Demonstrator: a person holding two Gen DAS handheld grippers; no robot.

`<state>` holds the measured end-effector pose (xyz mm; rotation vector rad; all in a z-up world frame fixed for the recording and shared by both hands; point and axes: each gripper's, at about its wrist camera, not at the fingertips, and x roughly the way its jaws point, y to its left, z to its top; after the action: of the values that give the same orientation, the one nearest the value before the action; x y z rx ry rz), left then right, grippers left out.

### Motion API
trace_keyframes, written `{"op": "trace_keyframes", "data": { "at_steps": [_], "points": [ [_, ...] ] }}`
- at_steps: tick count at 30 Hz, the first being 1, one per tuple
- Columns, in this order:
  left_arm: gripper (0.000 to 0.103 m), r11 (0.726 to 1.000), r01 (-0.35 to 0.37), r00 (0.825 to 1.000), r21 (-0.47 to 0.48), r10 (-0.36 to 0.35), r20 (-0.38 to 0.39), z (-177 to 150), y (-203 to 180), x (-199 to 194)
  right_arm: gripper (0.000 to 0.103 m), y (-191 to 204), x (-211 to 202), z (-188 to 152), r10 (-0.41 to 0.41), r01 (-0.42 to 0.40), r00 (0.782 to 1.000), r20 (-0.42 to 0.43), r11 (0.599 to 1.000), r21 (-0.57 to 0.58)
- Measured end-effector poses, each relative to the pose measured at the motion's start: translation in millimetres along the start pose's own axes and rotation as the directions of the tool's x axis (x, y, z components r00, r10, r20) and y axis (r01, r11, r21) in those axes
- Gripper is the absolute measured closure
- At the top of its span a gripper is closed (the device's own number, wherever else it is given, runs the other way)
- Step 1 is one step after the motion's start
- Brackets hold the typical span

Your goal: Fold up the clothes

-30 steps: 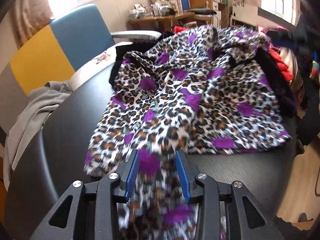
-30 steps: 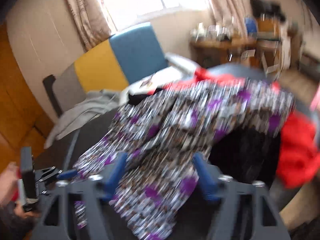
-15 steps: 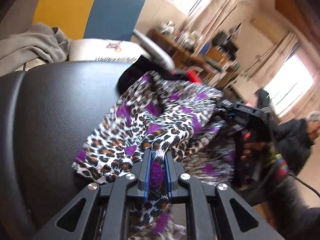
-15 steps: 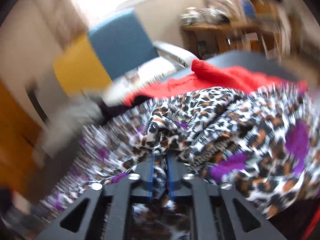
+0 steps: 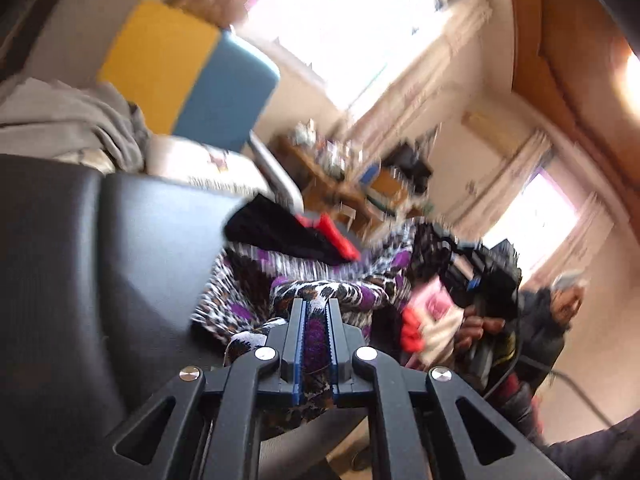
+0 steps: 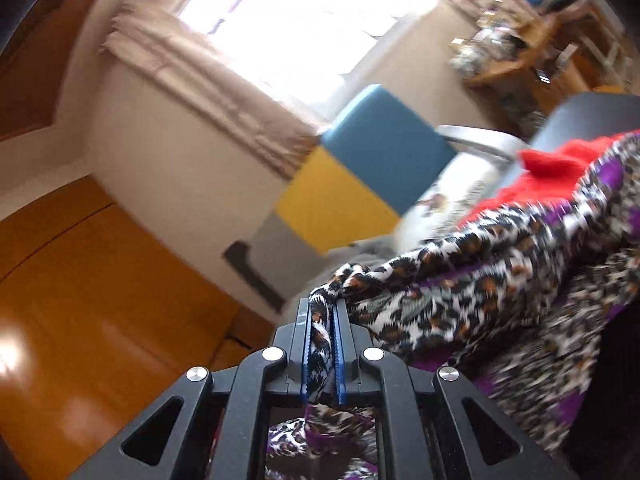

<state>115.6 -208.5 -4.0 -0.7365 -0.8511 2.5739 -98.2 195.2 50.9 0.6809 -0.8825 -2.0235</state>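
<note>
The leopard-print garment with purple patches (image 5: 248, 280) hangs partly lifted off the black table (image 5: 80, 260). My left gripper (image 5: 316, 305) has a fold of it between its blue pads (image 5: 298, 344); the jaws are closing and press on the cloth. My right gripper (image 6: 323, 305) is shut on another edge of the same garment (image 6: 460, 280), which stretches away to the right and up. In the left wrist view a person's hand (image 5: 480, 326) holds the other tool at the right. Both views are tilted and blurred.
A black cloth (image 5: 276, 232) and a red garment (image 5: 336, 236) lie behind the leopard print. A grey garment (image 5: 72, 120) is draped by the yellow and blue chair (image 5: 188, 76). A cluttered wooden desk (image 5: 344, 184) stands at the back. An orange wooden panel (image 6: 80, 280) is at the left.
Both grippers went from open around the garment to closed on it. They then rose with the cloth, and both views rolled and swung.
</note>
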Motion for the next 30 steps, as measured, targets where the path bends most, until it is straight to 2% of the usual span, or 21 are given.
{"op": "trace_keyframes", "data": {
  "at_steps": [2,4,6,9,11,13,15,16,18,20,21,22,23,24,25,27,28,30],
  "points": [
    [0.095,1.0,0.009,0.997,-0.005,-0.008,0.082,2.4,-0.1,-46.3,0.093,28.5,-4.5,-8.5,0.054,-0.054,0.998,0.012,0.998,-0.03],
    [0.097,1.0,0.02,0.984,-0.006,-0.019,0.179,5.0,-1.5,-97.6,0.093,57.5,-11.5,-14.5,0.135,-0.133,0.99,0.038,0.99,-0.047],
    [0.098,1.0,0.013,0.954,0.005,-0.014,0.299,10.3,-4.3,-154.9,0.093,86.1,-17.2,-18.6,0.214,-0.209,0.975,0.066,0.975,-0.07],
    [0.098,0.999,-0.031,0.911,0.015,0.022,0.412,17.3,-6.6,-217.4,0.093,118.0,-3.7,-23.0,0.293,-0.287,0.954,0.059,0.953,-0.093],
    [0.098,0.997,-0.075,0.899,0.016,0.061,0.434,19.1,-4.5,-239.3,0.093,138.5,17.3,-27.7,0.324,-0.319,0.946,0.029,0.941,-0.11],
    [0.098,0.99,-0.143,0.918,0.017,0.126,0.377,16.7,3.9,-233.1,0.093,155.8,46.2,-33.3,0.33,-0.33,0.944,-0.018,0.937,-0.114],
    [0.093,0.976,-0.216,0.932,0.014,0.202,0.301,9.1,16.7,-215.2,0.093,166.4,84.9,-40.1,0.27,-0.278,0.96,-0.068,0.95,-0.142],
    [0.086,0.963,-0.271,0.93,0.008,0.26,0.259,1.4,25.3,-198.9,0.093,171.3,103.0,-43.3,0.238,-0.25,0.967,-0.092,0.956,-0.156],
    [0.084,0.93,-0.368,0.917,-0.001,0.363,0.162,-16.7,44.7,-160.7,0.093,172.3,136.8,-52.5,0.122,-0.146,0.983,-0.135,0.971,-0.189],
    [0.082,0.93,-0.368,0.928,0.012,0.367,0.072,-37.8,56.9,-123.6,0.089,162.0,161.1,-66.6,0.02,-0.059,0.981,-0.195,0.978,-0.199],
    [0.081,0.937,-0.349,0.937,0.013,0.349,0.024,-51.2,61.6,-101.6,0.089,151.7,169.0,-76.5,0.015,-0.06,0.969,-0.246,0.982,-0.178],
    [0.079,0.944,-0.33,0.944,0.014,0.33,-0.024,-64.6,66.2,-79.8,0.082,142.9,172.4,-85.7,0.014,-0.065,0.96,-0.28,0.982,-0.175],
    [0.078,0.943,-0.331,0.941,0.027,0.332,-0.064,-74.6,65.7,-64.8,0.074,134.6,170.3,-98.9,-0.002,-0.063,0.949,-0.315,0.978,-0.198],
    [0.078,0.943,-0.331,0.937,0.041,0.334,-0.104,-84.5,65.2,-49.9,0.053,127.6,163.7,-113.9,-0.03,-0.057,0.934,-0.355,0.971,-0.233],
    [0.078,0.942,-0.333,0.932,0.046,0.337,-0.136,-92.1,67.2,-36.8,0.036,120.7,157.1,-129.0,-0.06,-0.052,0.918,-0.393,0.962,-0.268],
    [0.077,0.943,-0.328,0.923,0.055,0.333,-0.194,-104.8,68.9,-14.6,0.032,111.5,141.4,-165.1,-0.134,-0.046,0.874,-0.468,0.934,-0.354],
    [0.076,0.945,-0.321,0.919,0.059,0.326,-0.221,-110.0,68.6,-5.5,0.031,111.1,133.1,-185.8,-0.192,-0.037,0.849,-0.493,0.908,-0.418],
    [0.074,0.952,-0.298,0.924,0.073,0.307,-0.23,-120.7,65.0,-3.4,0.029,105.8,120.1,-225.6,-0.308,-0.034,0.797,-0.52,0.836,-0.547]
  ]
}}
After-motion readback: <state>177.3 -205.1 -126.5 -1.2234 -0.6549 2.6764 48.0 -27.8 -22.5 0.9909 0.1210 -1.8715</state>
